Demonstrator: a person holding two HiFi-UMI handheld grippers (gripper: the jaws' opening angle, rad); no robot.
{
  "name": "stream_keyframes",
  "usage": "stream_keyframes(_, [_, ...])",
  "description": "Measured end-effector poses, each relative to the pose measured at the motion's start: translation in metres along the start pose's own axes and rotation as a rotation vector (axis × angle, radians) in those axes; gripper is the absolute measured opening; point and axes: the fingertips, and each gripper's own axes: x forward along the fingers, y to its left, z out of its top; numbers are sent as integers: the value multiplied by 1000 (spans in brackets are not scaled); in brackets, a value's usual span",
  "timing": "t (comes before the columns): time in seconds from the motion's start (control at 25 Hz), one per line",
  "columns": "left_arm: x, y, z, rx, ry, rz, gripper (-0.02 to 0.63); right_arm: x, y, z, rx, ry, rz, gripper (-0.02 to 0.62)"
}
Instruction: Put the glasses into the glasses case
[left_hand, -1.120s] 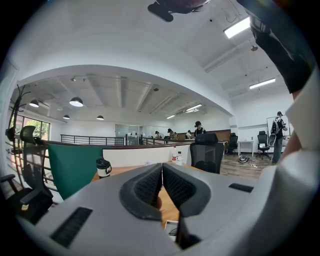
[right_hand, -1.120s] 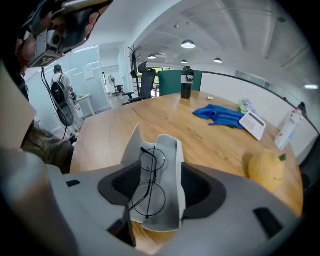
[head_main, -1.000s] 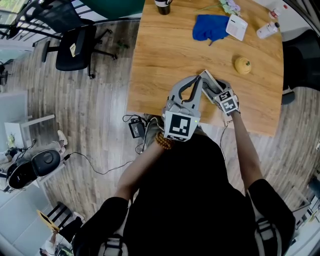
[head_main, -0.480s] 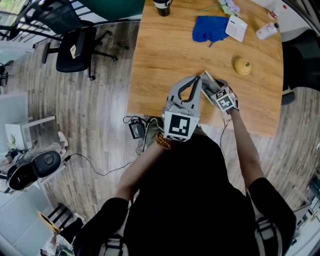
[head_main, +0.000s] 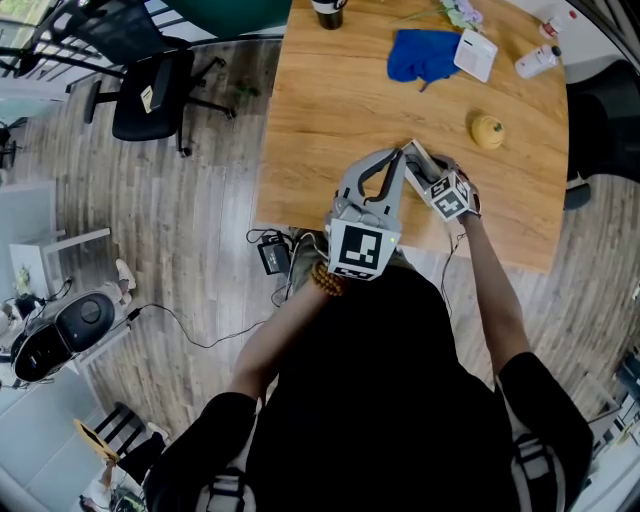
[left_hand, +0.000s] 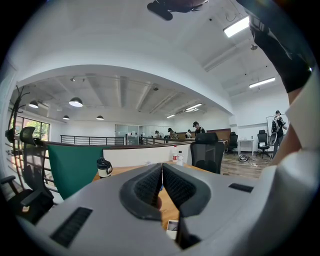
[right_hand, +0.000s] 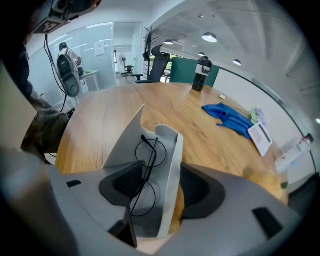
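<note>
Head view. Finds an open pale grey glasses case (head_main: 415, 158) on a light wooden desk (head_main: 330, 90), with the left tongs (head_main: 397, 163) just left of the case and the right tongs (head_main: 428, 178) reaching into it. Beyond the case: a crumpled blue cloth (head_main: 420, 55), a white card (head_main: 474, 53), a small yellow round thing (head_main: 487, 131). Left of the case, off the desk: grey plank floor (head_main: 180, 250) and a black office chair (head_main: 150, 90).

Left gripper view. Shows pads pressed together, nothing made out between them. Past the case: an open office, a green panel (left_hand: 75, 170), a black cup (left_hand: 103, 167).

Right gripper view. Shows thin black wire glasses (right_hand: 148, 162) with round lenses, folded, lying inside the case. Judged nearly done; left to do, withdrawing and shutting the flap. Jaws wide, just been closing, straddling the glasses and one case wall, pressing on neither.
</note>
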Motion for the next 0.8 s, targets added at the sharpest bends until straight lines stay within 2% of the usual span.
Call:
stream_keyframes(0.08, [0, 0, 0, 1, -1, 0, 21, 1, 0, 0, -20, 6, -1, 242])
stream_keyframes(0.6, [0, -1, 3, 1, -9, -1, 21, 3, -6, -2, 44, 3, -3, 224])
stream_keyframes(0.8, [1, -1, 3, 5, -9, 1, 21, 3, -8, 0, -22, -1, -33, 197])
